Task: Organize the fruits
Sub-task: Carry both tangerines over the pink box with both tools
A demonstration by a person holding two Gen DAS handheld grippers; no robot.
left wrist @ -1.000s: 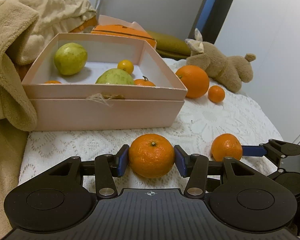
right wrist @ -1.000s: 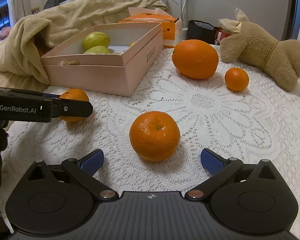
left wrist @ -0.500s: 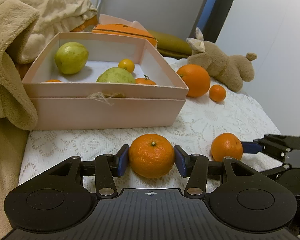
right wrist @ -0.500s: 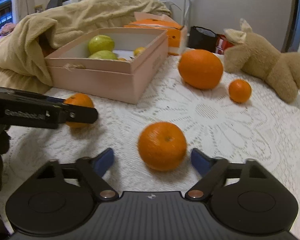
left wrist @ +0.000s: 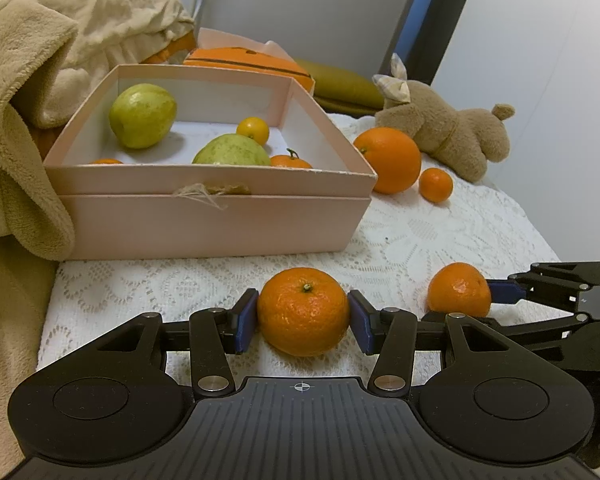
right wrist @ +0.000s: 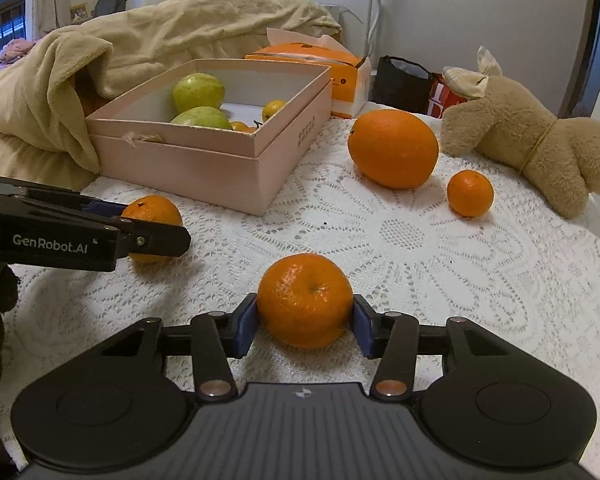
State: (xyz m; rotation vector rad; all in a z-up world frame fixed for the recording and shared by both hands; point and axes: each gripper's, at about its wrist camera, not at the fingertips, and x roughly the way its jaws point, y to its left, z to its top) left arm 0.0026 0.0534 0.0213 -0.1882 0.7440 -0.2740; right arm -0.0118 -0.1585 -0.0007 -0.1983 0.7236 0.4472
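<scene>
Orange mandarins sit pinched in both my claws on the lace cloth: my left claw [left wrist: 303, 317] grips one mandarin [left wrist: 303, 312]. My right claw [right wrist: 305, 317] has just been closing and now presses a second mandarin [right wrist: 305, 300], both near the front edge, before the pink box [left wrist: 204, 216].

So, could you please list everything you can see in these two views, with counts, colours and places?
Mandarins: four loose, orange, on the cloth; one in each gripper, one small.
Large orange: one, right of the box.
Box: one, pink, open.
Guavas: two, green, in the box.
Small fruits: one yellow, two orange, in the box.
Lace cloth: one, white.
Plush toy: one, tan, far right.
Blanket: one, beige, left.
Tissue box: one, orange, behind.
Left gripper: shut on a mandarin.
Right gripper: just closed on another.
</scene>
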